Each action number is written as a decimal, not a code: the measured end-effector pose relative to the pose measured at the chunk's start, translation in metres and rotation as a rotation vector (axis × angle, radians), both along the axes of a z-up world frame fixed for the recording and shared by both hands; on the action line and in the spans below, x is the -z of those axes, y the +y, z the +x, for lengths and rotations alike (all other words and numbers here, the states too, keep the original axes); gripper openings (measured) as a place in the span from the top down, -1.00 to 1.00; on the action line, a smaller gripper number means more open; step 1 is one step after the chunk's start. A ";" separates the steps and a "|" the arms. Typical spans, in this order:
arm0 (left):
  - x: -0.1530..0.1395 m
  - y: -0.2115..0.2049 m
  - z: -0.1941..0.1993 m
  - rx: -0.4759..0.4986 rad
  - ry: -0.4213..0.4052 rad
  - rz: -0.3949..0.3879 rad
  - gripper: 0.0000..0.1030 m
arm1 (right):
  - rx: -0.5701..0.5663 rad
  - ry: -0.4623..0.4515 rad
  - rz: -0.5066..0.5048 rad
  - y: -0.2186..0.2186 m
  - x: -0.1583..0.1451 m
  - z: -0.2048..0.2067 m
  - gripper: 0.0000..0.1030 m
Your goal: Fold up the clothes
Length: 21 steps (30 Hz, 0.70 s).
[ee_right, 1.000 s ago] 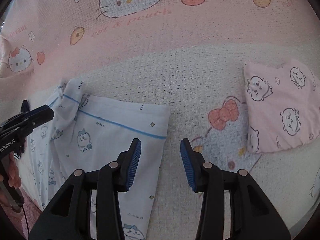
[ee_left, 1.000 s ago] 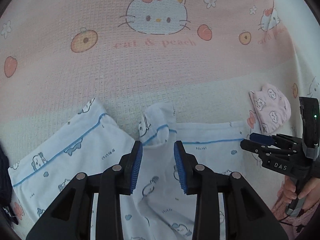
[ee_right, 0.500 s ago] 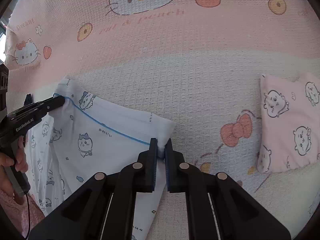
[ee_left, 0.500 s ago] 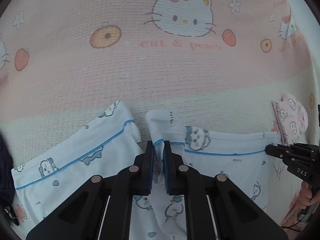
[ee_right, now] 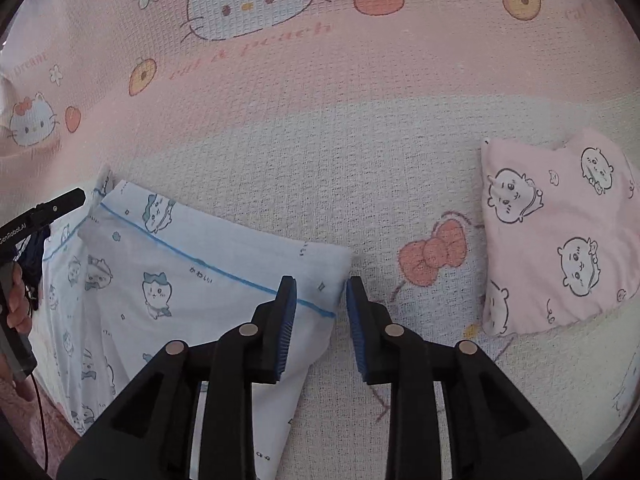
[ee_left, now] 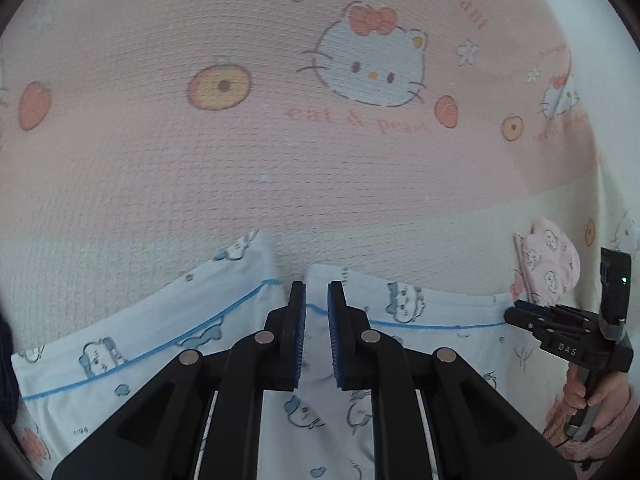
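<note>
At the far left of the right wrist view, your left hand [ee_right: 16,300] wraps the dark handle of the left gripper [ee_left: 317,300], which points steeply down at the bed. Its jaws are opening; a narrow gap shows between the blue pads [ee_left: 299,332], with a raised bit of the white and blue garment [ee_left: 140,344] lying in that gap, and the pads do not appear to press on it, so the cloth is let go. The garment lies spread over the cream band of the cartoon-cat blanket [ee_left: 280,140], its blue-piped edge running off to either side of the left gripper. Moving right, the garment's folded corner [ee_right: 320,264] sits just under the right gripper [ee_right: 320,300], which also aims steeply downward. Its jaws are opening too, standing clearly apart, with that corner of cloth between them but loose from both pads [ee_right: 288,328]. In the left wrist view you can see your right hand [ee_left: 588,392] curled round the right gripper's handle at the garment's right edge, a fuzzy pink sleeve [ee_left: 608,432] below it. Further right, well apart from the garment, a folded pink cloth [ee_right: 560,232] with printed characters rests on the blanket.
</note>
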<state>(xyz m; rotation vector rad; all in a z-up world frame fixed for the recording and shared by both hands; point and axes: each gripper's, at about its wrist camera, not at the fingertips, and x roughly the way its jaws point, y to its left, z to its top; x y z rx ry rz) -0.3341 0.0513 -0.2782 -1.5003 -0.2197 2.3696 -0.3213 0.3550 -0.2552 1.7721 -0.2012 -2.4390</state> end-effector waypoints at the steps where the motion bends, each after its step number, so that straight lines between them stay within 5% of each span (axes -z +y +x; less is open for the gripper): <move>1: 0.002 0.008 -0.006 0.034 -0.008 -0.007 0.62 | 0.003 -0.008 -0.010 0.000 0.003 -0.003 0.21; 3: 0.014 0.021 -0.016 0.050 -0.037 -0.110 0.38 | -0.003 -0.033 -0.012 -0.007 0.012 -0.012 0.21; 5: 0.021 0.027 -0.021 0.051 -0.056 -0.161 0.37 | -0.024 -0.029 0.028 -0.016 0.015 -0.010 0.25; 7: 0.026 0.028 -0.022 0.041 -0.067 -0.177 0.37 | -0.064 -0.006 0.056 -0.026 0.013 -0.005 0.88; 10: 0.032 0.030 -0.024 0.030 -0.083 -0.194 0.41 | -0.062 -0.005 0.011 -0.026 0.010 0.003 0.91; 11: 0.027 0.030 -0.022 0.042 -0.081 -0.164 0.80 | -0.053 0.002 -0.002 -0.024 0.006 0.005 0.91; 12: 0.022 0.030 -0.021 0.055 -0.079 -0.133 0.88 | -0.038 0.018 -0.012 -0.019 0.000 0.008 0.92; 18: -0.033 0.050 -0.025 0.166 0.066 0.026 0.92 | 0.046 0.194 -0.053 0.020 -0.077 0.027 0.92; 21: -0.035 0.067 -0.051 0.206 0.072 0.066 0.92 | 0.061 0.208 -0.036 0.040 -0.084 0.018 0.92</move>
